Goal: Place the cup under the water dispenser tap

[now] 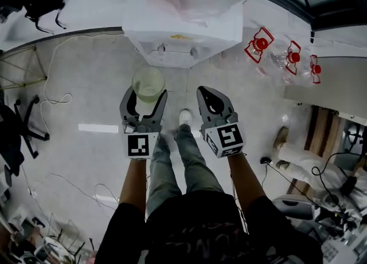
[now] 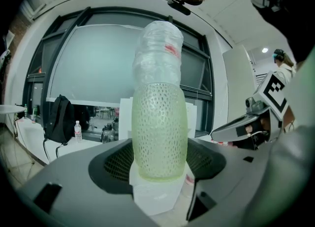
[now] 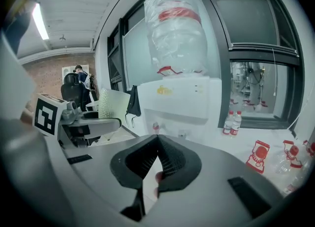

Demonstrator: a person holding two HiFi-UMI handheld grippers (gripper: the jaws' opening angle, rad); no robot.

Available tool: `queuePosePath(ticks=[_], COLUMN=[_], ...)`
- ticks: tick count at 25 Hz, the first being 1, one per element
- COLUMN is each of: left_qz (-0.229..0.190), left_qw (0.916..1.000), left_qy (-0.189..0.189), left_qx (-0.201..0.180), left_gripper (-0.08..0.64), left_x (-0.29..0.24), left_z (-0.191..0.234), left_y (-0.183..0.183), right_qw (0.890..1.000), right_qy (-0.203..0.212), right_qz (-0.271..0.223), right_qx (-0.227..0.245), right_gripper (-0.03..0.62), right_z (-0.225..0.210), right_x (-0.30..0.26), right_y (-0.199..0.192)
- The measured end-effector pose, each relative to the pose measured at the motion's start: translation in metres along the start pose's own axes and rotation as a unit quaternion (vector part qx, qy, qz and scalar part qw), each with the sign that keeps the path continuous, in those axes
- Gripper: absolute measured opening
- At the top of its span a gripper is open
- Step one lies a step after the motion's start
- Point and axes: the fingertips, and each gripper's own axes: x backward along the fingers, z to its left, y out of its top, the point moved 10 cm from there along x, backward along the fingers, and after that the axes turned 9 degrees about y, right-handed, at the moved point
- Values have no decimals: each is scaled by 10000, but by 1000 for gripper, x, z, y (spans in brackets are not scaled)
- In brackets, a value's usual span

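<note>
Cup [image 1: 148, 83], pale green and dimpled, stands upright, pinched between the jaws of my left hand-held gripper [image 1: 147, 94], in the air in front of the white water dispenser [image 1: 183, 31] and short of its taps [image 1: 161, 48]. My right hand-held gripper [image 1: 207, 90] hangs beside it, jaws pressed together on nothing.

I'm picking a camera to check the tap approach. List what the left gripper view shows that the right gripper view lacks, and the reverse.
Left gripper view only: the right tongs from outside, and a small clear bottle. Right gripper view only: the taps of the dispenser, two standing bottles, red-and-white items, and its own shut, empty jaws. Both: the green cup gripped in the left tongs, and the big bottle atop the dispenser.
</note>
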Motion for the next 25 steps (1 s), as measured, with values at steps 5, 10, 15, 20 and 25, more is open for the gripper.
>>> queuePosePath(ticks=[5, 10, 15, 20, 25], left_qz=[95, 138, 52, -56, 16], left_qw=[9999, 9999, 10000, 9999, 9999], left_qy=[46, 71, 51, 24, 51], left_qx=[10, 69, -51, -93, -101], left_gripper=[332, 331, 331, 331, 331], left_x=[-17, -33, -54, -79, -102], left_z=[2, 1, 4, 8, 14], left_y=[-42, -79, -120, -159, -192], right_qw=[10000, 9999, 9999, 9999, 9999], right_qy=[11, -24, -14, -89, -101], right_qz=[-3, 7, 1, -39, -62], right_qx=[-89, -143, -112, -122, -88], right_gripper=[15, 15, 15, 15, 15], right_z=[-14, -31, -46, -62, -76], right_x=[-19, -38, -59, -81, -101], right_y=[-29, -66, -102, -137, -163])
